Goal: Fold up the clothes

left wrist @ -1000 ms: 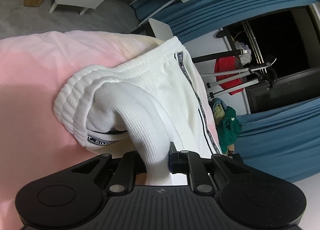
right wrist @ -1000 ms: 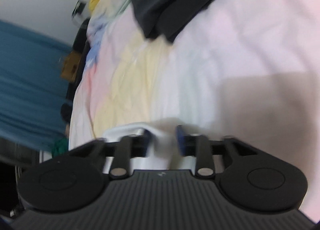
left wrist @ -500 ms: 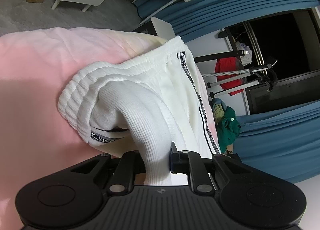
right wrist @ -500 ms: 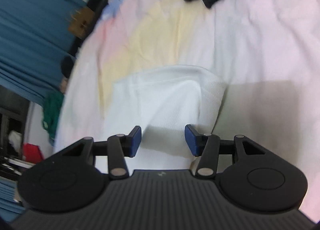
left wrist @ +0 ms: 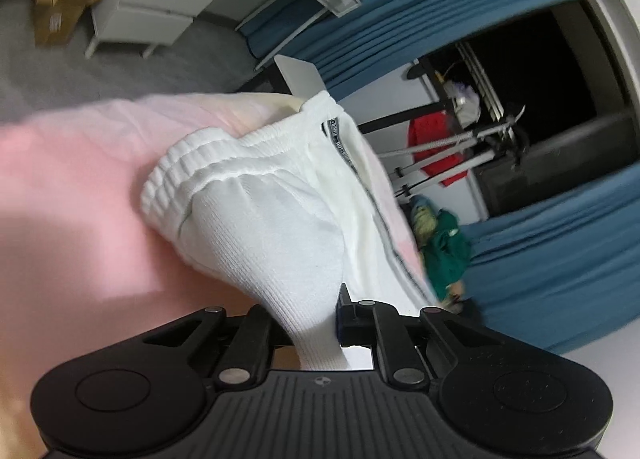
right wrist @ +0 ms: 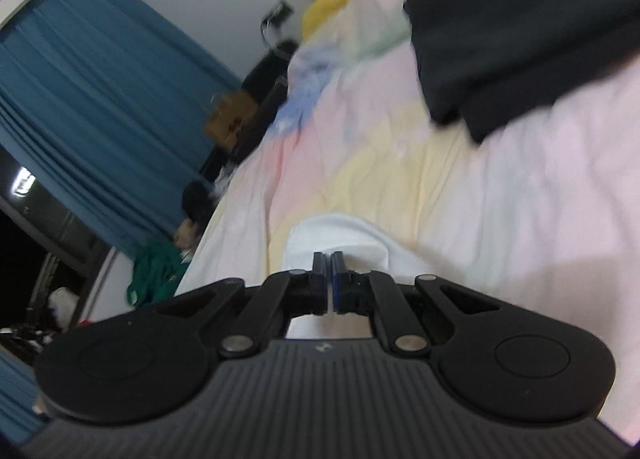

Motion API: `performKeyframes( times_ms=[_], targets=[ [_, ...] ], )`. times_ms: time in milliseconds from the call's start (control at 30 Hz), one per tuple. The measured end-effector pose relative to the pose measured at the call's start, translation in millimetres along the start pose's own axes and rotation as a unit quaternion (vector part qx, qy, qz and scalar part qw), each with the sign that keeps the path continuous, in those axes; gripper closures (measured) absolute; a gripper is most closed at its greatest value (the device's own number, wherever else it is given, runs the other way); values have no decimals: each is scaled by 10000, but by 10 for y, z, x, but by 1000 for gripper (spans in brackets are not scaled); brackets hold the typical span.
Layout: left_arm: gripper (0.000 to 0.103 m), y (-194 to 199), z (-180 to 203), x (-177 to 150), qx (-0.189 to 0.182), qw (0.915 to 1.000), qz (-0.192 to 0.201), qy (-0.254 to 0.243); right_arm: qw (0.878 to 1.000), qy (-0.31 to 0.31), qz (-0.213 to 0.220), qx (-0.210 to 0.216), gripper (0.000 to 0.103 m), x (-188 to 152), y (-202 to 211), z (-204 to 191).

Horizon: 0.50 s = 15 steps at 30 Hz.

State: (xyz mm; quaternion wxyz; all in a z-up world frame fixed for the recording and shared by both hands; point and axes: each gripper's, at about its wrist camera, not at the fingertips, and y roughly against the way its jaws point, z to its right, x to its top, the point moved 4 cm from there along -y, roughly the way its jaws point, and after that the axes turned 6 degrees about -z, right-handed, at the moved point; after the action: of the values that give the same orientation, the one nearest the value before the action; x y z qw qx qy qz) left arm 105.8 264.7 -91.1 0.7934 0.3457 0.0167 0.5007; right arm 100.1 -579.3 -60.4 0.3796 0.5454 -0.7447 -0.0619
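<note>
The left gripper (left wrist: 316,323) is closed on a fold of the white trousers (left wrist: 272,215), and the ribbed cloth stands pinched between its fingers. The trousers lie on the pink bedcover (left wrist: 80,187), with the elastic waistband bunched at the left and a dark side stripe running down the right. The right gripper (right wrist: 328,279) has its jaws pressed together, with the white cloth just beneath them; whether they pinch it cannot be told. A dark garment (right wrist: 520,19) lies further up the bed, well apart
</note>
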Motion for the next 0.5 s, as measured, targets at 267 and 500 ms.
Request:
performKeyframes(
  times_ms=[267, 500],
  targets=[
    [90, -41, -98, -225, 918, 9951, -279, -231, 9880, -384, -910, -1190, 98, -152, -365, 683],
    [58, 143, 131, -327, 1308, 9874, 44, -892, 9893, 131, -913, -1132, 91, -167, -256, 507]
  ],
)
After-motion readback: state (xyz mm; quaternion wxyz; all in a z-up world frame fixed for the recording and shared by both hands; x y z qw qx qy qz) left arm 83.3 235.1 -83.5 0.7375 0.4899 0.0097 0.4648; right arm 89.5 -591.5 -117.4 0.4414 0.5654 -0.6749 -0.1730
